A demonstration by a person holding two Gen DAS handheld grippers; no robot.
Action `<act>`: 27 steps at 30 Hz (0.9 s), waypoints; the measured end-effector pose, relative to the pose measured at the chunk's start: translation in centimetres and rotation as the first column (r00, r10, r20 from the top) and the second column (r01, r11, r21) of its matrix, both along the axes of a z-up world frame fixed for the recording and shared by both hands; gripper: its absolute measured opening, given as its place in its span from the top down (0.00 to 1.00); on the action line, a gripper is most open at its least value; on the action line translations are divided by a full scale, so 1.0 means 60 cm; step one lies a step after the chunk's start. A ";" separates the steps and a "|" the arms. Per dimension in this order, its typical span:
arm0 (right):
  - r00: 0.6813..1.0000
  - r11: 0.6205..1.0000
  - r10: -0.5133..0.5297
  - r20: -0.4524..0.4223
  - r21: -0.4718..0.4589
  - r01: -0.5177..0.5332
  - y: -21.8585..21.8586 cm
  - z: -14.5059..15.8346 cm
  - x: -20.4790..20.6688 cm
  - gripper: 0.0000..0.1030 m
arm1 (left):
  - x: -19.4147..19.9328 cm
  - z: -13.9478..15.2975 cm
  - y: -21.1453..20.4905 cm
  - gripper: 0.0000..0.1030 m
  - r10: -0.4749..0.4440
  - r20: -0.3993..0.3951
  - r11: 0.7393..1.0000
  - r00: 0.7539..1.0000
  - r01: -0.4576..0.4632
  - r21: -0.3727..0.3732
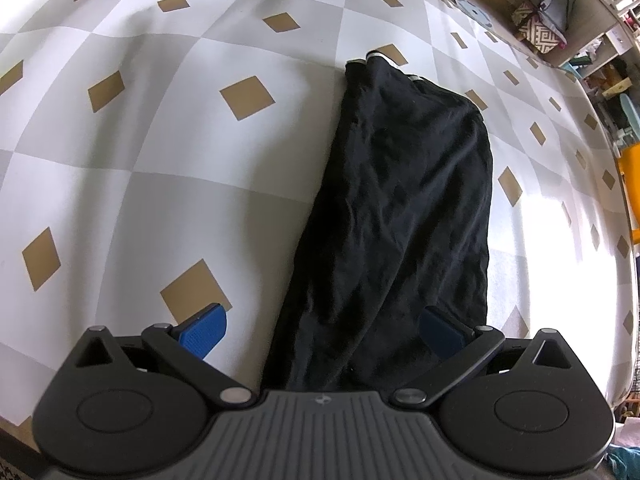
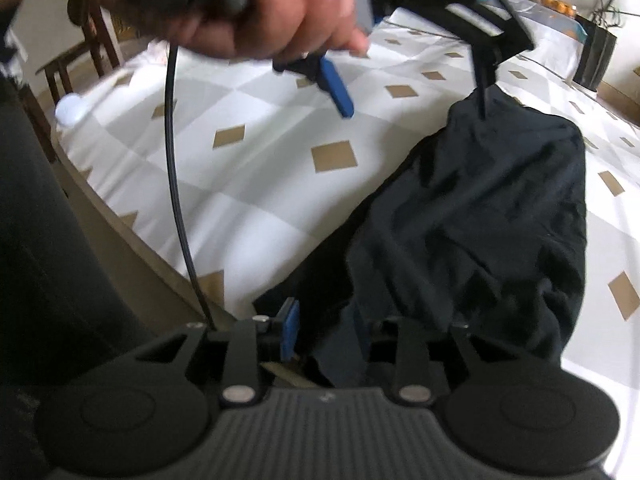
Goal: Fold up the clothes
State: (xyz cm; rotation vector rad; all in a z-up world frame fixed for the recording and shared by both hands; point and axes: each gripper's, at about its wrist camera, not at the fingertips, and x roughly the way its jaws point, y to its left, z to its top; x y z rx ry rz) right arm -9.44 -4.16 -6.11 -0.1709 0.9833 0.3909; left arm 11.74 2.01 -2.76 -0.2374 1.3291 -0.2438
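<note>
A black garment point(image 1: 408, 200) lies lengthwise on a bed with a grey-and-white checked cover point(image 1: 160, 140), its white-trimmed end at the far side. My left gripper point(image 1: 324, 330) is open, its blue pads point(image 1: 204, 332) spread on either side of the garment's near end. In the right wrist view the same black garment point(image 2: 500, 208) lies on the bed cover point(image 2: 280, 184). My right gripper point(image 2: 332, 336) hangs over the near hem; cloth lies between its jaws and hides the right pad. The left gripper point(image 2: 412, 80), held by a hand, hovers above the far end.
The bed's near edge point(image 2: 132, 240) drops to a tan floor. A wooden chair point(image 2: 80, 52) stands at the left. A black cable point(image 2: 176, 184) hangs from the hand. A patterned box point(image 1: 540, 32) and shelves point(image 1: 616, 40) stand beyond the bed's far right.
</note>
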 end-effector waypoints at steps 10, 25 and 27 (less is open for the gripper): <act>0.996 0.977 -0.085 -0.038 0.191 0.091 -0.033 0.029 0.022 0.97 | 0.001 0.005 0.009 0.00 0.029 0.002 0.999 1.000 -0.029 -0.016; 0.991 0.980 -0.049 -0.124 0.187 0.072 0.024 -0.030 0.044 0.85 | -0.014 -0.018 -0.031 0.00 -0.090 -0.034 0.996 0.995 0.090 -0.007; 0.990 0.976 -0.068 -0.123 0.196 0.091 0.007 -0.019 0.032 0.73 | -0.020 -0.027 -0.044 0.00 -0.123 -0.049 0.992 0.991 0.123 -0.007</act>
